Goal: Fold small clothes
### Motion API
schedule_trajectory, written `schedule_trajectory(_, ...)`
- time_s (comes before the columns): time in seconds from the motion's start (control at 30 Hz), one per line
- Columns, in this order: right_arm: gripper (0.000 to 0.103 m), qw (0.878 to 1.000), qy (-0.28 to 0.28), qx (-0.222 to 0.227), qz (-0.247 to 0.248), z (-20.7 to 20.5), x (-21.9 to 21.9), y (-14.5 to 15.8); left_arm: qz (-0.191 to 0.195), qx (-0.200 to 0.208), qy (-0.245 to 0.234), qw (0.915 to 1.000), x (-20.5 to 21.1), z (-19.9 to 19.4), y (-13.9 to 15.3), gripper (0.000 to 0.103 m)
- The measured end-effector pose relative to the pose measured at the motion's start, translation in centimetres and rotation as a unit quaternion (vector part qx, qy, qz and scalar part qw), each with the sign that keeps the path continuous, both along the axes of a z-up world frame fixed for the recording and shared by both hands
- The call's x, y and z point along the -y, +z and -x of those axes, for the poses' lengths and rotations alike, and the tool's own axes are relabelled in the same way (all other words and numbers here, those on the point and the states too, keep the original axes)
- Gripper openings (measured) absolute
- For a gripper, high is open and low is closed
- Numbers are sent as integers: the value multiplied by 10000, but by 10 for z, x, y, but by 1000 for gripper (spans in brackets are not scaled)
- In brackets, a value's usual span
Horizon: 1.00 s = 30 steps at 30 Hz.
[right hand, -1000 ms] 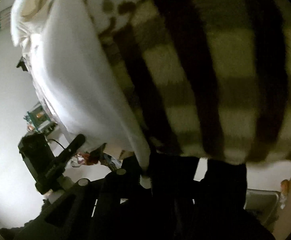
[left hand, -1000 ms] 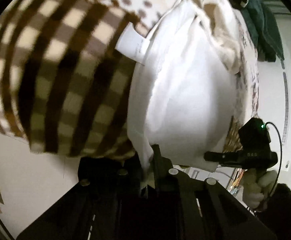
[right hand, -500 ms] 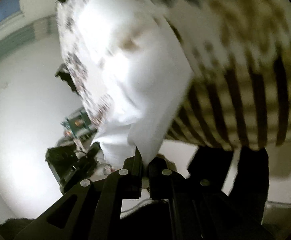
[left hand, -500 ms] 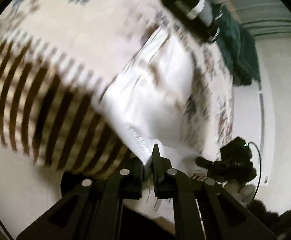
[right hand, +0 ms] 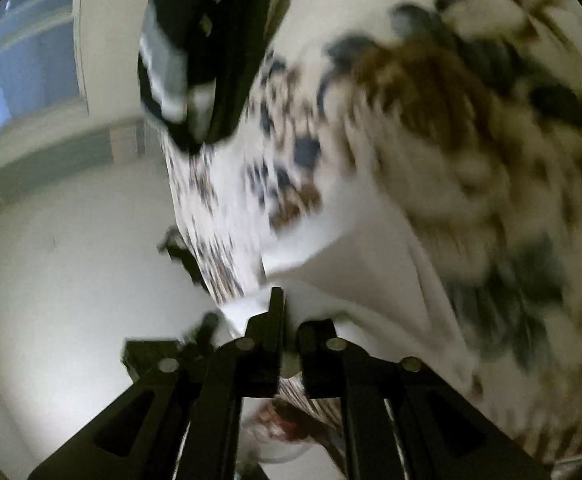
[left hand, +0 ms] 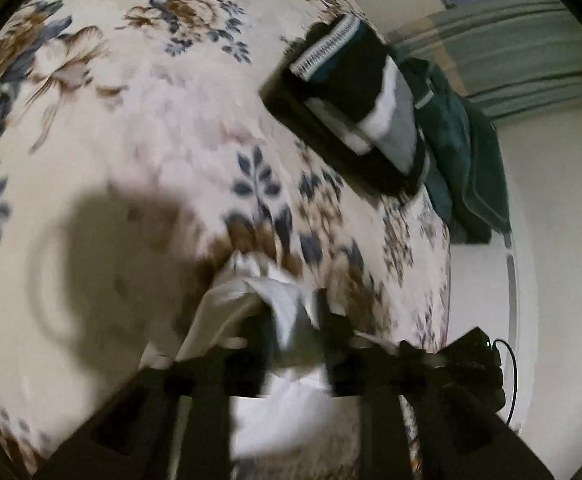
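left gripper (left hand: 295, 320): jaws just been opening, white garment (left hand: 247, 300) lying bunched between them, pads not pressing
right gripper (right hand: 289, 320): jaws just been opening, garment edge sitting just ahead of the fingertips
garment: resting on floral bedspread (left hand: 131, 140)

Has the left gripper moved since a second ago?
Yes. The left gripper has swung off the checked cloth toward the dark folded stack, its jaws just opening around the white garment.

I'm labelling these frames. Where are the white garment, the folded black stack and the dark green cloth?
white garment (left hand: 291, 312), left wrist view, bunched fabric.
folded black stack (left hand: 355, 80), left wrist view, top black layer.
dark green cloth (left hand: 463, 152), left wrist view, middle fold.
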State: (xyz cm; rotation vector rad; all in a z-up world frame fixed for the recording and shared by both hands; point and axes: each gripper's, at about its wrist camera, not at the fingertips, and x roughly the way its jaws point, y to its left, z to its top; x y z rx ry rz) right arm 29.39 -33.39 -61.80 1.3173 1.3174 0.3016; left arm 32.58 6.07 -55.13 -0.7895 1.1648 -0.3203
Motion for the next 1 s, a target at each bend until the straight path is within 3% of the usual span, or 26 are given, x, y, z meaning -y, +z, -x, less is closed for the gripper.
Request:
schedule_trajectory(0.03,56,9999,-124,72,92,-6,5,3,28,36,66,10000,-4,-7,-2,48)
schedule_trajectory(0.07,61,9995,-222,170,167,-9,6,7,35,79,167,9998,-9,-10,-2,56)
schedule_trajectory(0.2,62,9980,-186,274,546,-5,20,14,-170,102,295,9994,-30,-9,-6,59)
schedule_trajectory(0.27,62,9956,48,151,927,-4,21,9,-534,-5,85,9985,-30,-8,-15,59)
schedule_trajectory(0.37,62,9922,349,-162,1186,-8,15,-15,-727,-355,-277,9963,-23,-14,-42,59)
schedule_trajectory(0.53,62,9930,501,-357,1005,-24,4,-54,-406,-647,-615,9952,-5,-36,-81,58)
schedule_trajectory(0.57,56,9933,451,-269,1031,-27,2,-54,-406,-621,-634,9952,-1,-39,-82,57)
schedule_trajectory(0.6,26,9916,430,-168,1208,-30,0,-50,-431,-575,-642,9953,2,-41,-81,54)
schedule_trajectory(0.63,10,9893,479,-118,1375,-34,-3,-46,-415,-473,-645,9959,5,-43,-79,45)
schedule_trajectory(0.67,9,9862,475,1,1586,-37,-5,-39,-392,-377,-679,9962,7,-44,-77,16)
schedule_trajectory(0.7,6,9845,447,96,1694,-39,-7,-35,-471,-358,-742,9955,9,-47,-75,6)
schedule_trajectory(0.83,3,9778,363,283,2047,-48,-12,-21,-627,-50,-706,9955,2,-52,-60,4)
schedule_trajectory(1.0,3,9681,587,-24,2437,-63,-19,-38,-633,-272,-813,9943,-4,-66,-80,3)
